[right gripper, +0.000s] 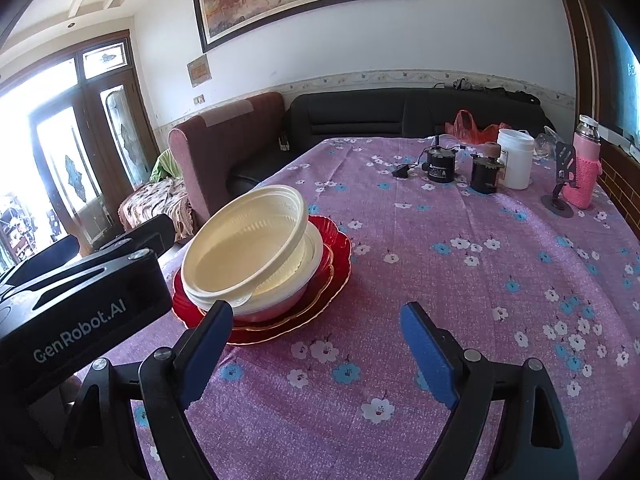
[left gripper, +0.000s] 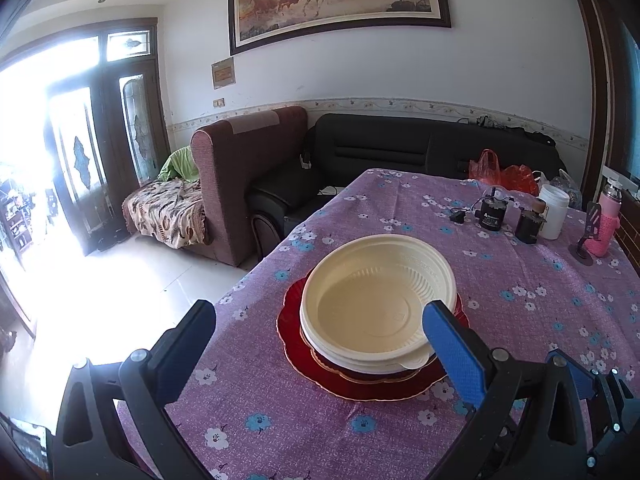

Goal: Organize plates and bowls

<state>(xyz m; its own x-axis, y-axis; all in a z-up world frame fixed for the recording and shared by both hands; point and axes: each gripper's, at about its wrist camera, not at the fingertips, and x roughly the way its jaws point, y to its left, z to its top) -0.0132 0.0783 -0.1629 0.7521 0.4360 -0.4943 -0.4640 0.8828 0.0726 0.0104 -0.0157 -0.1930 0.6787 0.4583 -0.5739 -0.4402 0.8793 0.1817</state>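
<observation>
Left wrist view: cream plastic bowls (left gripper: 372, 304), nested mouth-up on red scalloped plates (left gripper: 308, 364), sit at centre frame on the floral tabletop (left gripper: 520, 280); the left gripper (left gripper: 320, 320) hangs before them, jaws wide and empty.

Right wrist view: the top bowl (right gripper: 244, 248) tilts toward lower left, apparently not fully seated; the right gripper (right gripper: 316, 322) waits beside the stack, jaws wide, empty.

Bowls (left gripper: 376, 304) on plates (left gripper: 304, 354), mid-table (left gripper: 520, 320)
</observation>
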